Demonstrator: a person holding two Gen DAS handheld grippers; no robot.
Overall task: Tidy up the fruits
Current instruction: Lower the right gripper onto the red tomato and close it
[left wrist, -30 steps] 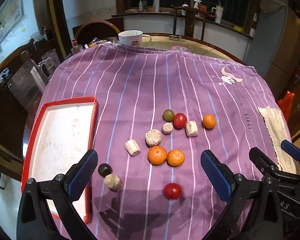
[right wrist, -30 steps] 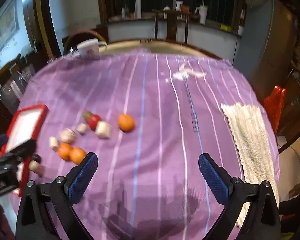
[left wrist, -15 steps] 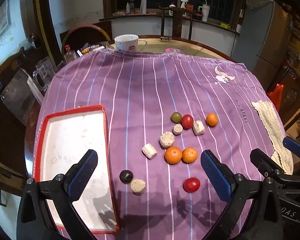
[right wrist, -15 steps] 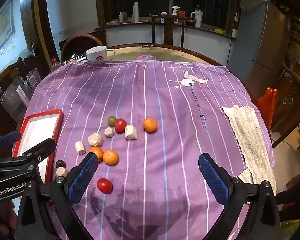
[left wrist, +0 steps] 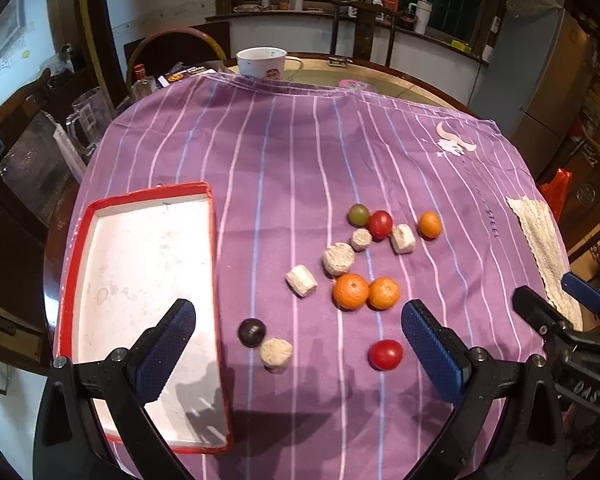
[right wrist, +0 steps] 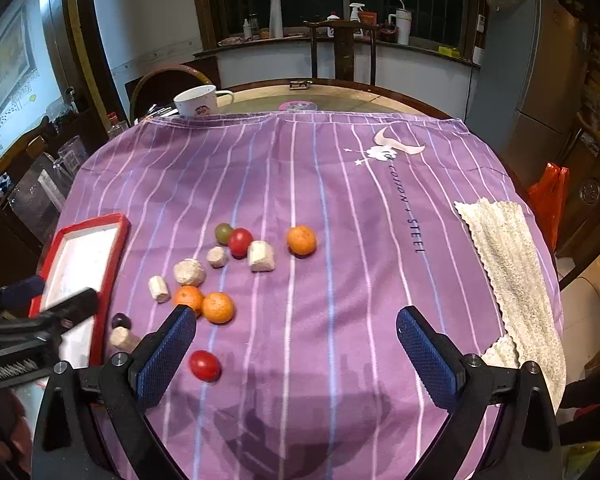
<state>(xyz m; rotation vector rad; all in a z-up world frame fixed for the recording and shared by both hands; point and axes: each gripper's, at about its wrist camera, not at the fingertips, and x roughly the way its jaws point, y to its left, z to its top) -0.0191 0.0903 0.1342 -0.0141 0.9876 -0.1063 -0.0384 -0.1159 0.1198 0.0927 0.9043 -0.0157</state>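
**First pick: start with fruit nearest the red tray**

Round table under a purple striped cloth [left wrist: 300, 152], nothing sorted yet. Red-rimmed tray [left wrist: 138, 196] with a bare white floor at the cloth's left edge; likely the destination, though the task does not say so. Right of the tray, well apart: a loose cluster of two touching oranges [left wrist: 366, 292], a third orange [left wrist: 430, 224] at the far end, a red fruit [left wrist: 380, 224] touching a green one [left wrist: 358, 215], plus several pale cork-like chunks [left wrist: 339, 258] mixed in. Just beside the tray's right rim: a dark plum-like fruit [left wrist: 252, 332] against another pale chunk [left wrist: 276, 354]. Alone, nearest the camera: a second red fruit [left wrist: 385, 355].

Left gripper [left wrist: 300, 354] spread wide, empty, hovering above tray rim and cloth. Right gripper [right wrist: 296, 354] equally wide apart, empty, above bare cloth right of the tray.

Best taken one at a time. Lone red fruit first: no neighbours to knock. Straddle squarely, close gently, since round fruit probably rolls. Pale chunks left alone unless counted as fruit.
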